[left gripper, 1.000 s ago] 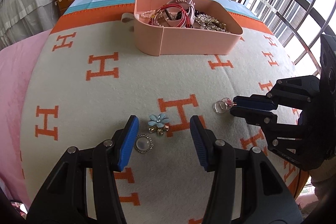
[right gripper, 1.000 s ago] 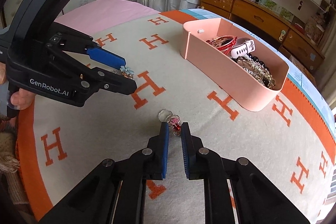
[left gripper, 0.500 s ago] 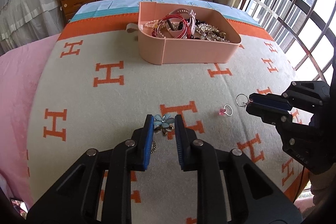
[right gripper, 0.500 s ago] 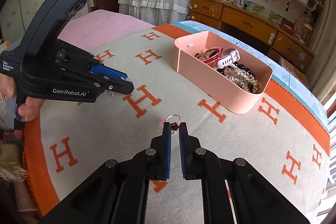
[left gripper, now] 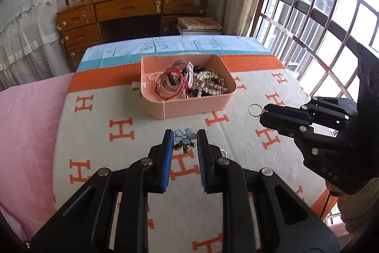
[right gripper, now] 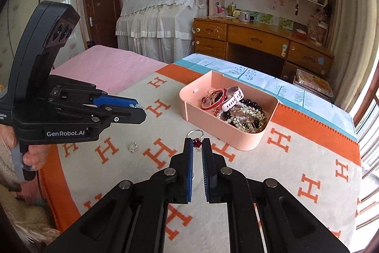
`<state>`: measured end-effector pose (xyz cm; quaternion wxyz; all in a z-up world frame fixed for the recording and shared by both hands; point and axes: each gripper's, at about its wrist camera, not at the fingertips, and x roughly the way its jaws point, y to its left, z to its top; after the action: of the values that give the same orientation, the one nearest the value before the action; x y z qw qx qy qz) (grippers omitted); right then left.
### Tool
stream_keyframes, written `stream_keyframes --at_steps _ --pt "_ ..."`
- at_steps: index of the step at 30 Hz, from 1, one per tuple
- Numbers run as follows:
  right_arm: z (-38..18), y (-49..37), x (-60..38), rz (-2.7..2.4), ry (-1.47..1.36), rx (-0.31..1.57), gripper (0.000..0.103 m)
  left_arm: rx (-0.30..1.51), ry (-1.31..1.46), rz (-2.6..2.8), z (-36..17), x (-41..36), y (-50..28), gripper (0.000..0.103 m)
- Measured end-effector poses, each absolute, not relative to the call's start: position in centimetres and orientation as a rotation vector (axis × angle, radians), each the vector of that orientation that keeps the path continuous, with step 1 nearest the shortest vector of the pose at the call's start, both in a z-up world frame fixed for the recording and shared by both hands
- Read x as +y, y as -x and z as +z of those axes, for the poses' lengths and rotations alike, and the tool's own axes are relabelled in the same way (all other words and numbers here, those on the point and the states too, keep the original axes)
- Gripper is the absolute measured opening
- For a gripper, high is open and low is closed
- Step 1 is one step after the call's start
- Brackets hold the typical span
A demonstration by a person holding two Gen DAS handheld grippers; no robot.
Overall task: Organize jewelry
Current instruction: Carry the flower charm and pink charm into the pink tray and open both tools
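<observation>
Fingers of the left gripper (left gripper: pixel 184 137) are pinching a flower brooch (left gripper: pixel 184 134), the right gripper's (right gripper: pixel 197 142) a ring (right gripper: pixel 195 133); the pink box (left gripper: pixel 189 108) is lying ahead of both

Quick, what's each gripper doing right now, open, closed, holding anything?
Left gripper: closed on the blue flower brooch, lifted off the blanket.
Right gripper: closed on the ring with the red charm, also lifted.

Bright daylight from the barred window (left gripper: pixel 319 16) blows out its panes; frames sharp, fisheye-bent, dark corners.
</observation>
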<state>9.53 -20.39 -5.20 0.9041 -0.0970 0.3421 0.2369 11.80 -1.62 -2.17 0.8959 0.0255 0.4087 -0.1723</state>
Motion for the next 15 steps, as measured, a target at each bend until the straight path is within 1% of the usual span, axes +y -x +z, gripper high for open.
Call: stream_keyframes --at_steps 9,12,15 --pt "1.7 -11.3 -22.2 0.362 0.015 0.631 0.008 0.711 -0.091 -0.341 5.2 -2.3 -14.1 0.017" --pt "3.3 -12.8 -23.1 0.314 -0.067 0.628 0.008 0.711 -0.080 -0.323 6.0 -2.1 -15.9 0.017" --pt "3.8 -14.4 -23.5 0.287 -0.126 0.649 0.008 0.729 -0.066 -0.300 5.5 -2.1 -18.0 0.017"
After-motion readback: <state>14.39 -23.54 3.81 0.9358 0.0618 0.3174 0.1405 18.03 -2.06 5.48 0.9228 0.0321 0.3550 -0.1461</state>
